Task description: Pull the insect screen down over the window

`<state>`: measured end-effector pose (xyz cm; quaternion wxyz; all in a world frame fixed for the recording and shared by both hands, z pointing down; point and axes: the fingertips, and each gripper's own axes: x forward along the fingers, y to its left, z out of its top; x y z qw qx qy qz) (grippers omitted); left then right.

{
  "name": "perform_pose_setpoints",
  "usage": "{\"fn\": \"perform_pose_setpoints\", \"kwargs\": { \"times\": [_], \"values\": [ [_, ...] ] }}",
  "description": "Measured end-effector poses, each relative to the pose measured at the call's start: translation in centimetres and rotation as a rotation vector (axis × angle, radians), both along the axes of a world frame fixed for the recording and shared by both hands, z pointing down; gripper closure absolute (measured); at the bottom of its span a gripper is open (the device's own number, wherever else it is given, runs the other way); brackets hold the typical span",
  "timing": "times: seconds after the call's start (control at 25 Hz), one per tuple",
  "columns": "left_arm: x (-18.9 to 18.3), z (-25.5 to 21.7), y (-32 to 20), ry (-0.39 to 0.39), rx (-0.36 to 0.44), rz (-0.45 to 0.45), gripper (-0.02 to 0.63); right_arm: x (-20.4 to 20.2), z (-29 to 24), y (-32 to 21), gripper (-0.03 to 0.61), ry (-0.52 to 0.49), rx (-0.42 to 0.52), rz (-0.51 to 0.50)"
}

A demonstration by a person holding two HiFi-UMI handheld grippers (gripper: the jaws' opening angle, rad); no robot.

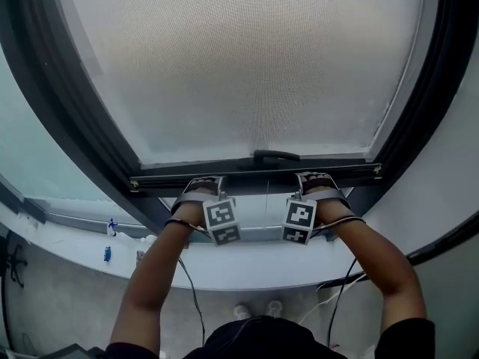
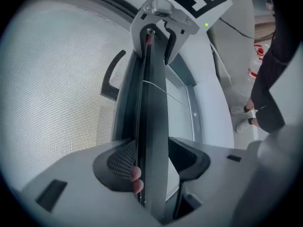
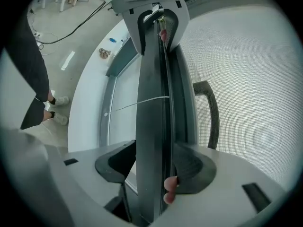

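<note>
Insect screen point(image 1: 247, 66) hanging inside window frame point(image 1: 67, 103); bottom bar point(image 1: 254, 172) running along its lower edge, handle point(image 1: 275, 156) sitting mid-bar; left gripper point(image 1: 203, 183) and right gripper point(image 1: 316, 179) straddling bottom bar either side of handle, pads seemingly pressing it; sill point(image 1: 247, 271) lying below

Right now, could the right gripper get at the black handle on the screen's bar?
Probably, once it lets go: the right gripper has its jaws clamped on the bottom bar, close beside the handle, with nothing between them.
</note>
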<state>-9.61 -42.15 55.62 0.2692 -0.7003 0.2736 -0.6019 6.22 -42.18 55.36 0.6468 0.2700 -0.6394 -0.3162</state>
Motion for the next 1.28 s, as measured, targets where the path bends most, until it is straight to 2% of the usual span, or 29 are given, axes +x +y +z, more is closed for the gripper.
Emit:
{"fn": "perform_pose_setpoints", "kwargs": {
  "times": [0.4, 0.68, 0.96, 1.28],
  "values": [
    [-0.26, -0.05, 0.17, 0.018, 0.011, -0.001, 0.402, -0.22, -0.03, 0.09, 0.348, 0.02, 0.02, 0.021],
    [-0.1, -0.01, 0.56, 0.037, -0.02, 0.008, 0.402, -0.07, -0.22, 0.54, 0.348, 0.019, 0.007, 0.031],
    [-0.1, 0.17, 0.58, 0.005, -0.007, -0.006, 0.402, -0.09, 0.02, 0.61, 0.348, 0.011, 0.001, 0.031],
    [-0.01, -0.18, 0.24, 0.049, -0.027, 0.004, 0.402, -0.14, -0.22, 0.08, 0.348, 0.009, 0.007, 0.039]
  ]
}}
